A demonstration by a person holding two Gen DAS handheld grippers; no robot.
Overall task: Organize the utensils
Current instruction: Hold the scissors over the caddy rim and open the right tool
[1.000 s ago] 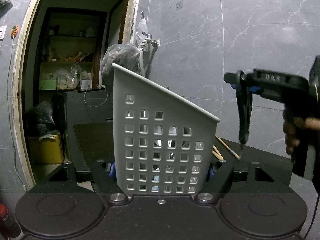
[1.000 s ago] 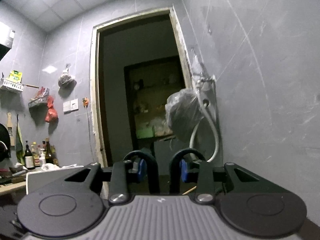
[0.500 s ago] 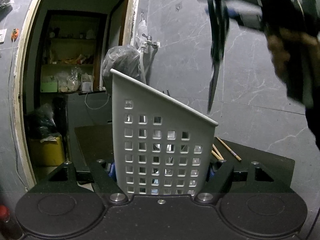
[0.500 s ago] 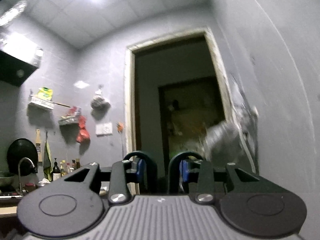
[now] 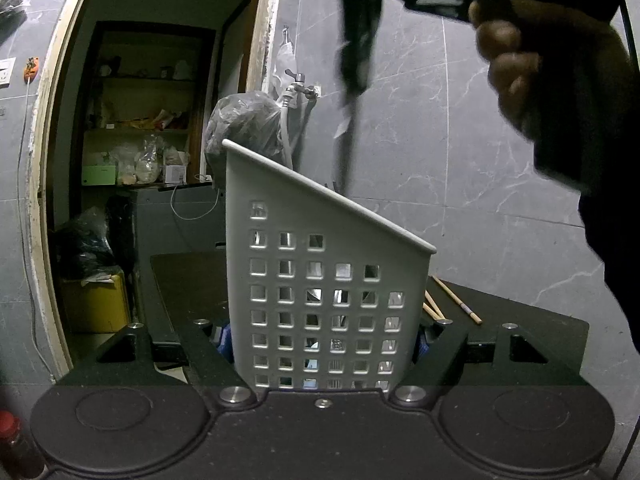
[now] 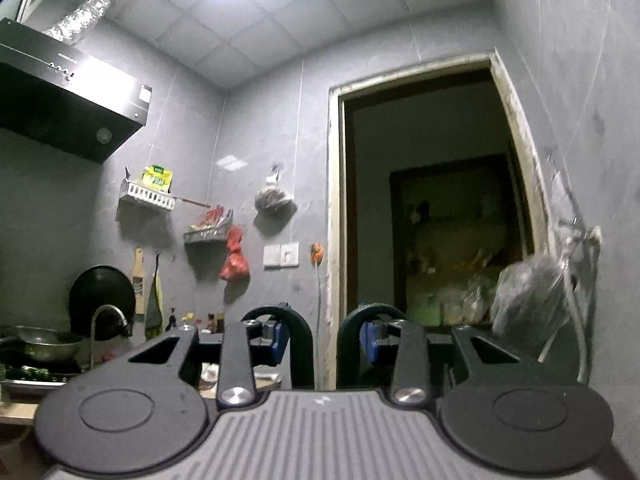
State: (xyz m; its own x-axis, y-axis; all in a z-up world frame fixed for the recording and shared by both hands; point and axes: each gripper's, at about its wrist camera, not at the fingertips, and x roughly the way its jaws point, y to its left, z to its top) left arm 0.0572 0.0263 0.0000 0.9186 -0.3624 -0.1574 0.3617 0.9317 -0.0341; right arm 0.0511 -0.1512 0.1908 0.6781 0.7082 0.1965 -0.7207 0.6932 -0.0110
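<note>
In the left wrist view my left gripper [image 5: 322,340] is shut on a white perforated utensil basket [image 5: 320,280] and holds it upright on the dark table [image 5: 528,320]. My right gripper [image 5: 356,40] is above the basket, near the top of the view, shut on a dark slim utensil [image 5: 347,148] that hangs down with its lower end at the basket's rim. Wooden chopsticks [image 5: 456,300] lie on the table behind the basket. In the right wrist view the right gripper [image 6: 320,344] points up at the room with its fingers close together; the utensil is not visible there.
A grey tiled wall [image 5: 480,140] stands behind the table. A tap with a hose [image 5: 296,92] and a bagged object [image 5: 244,124] hang left of it. A doorway [image 5: 148,120] opens to the left. A sink, wok and wall shelves [image 6: 148,196] show in the right wrist view.
My right gripper rose from beside the basket to above it, carrying the dark utensil over the basket opening. The left gripper and basket stayed still.
</note>
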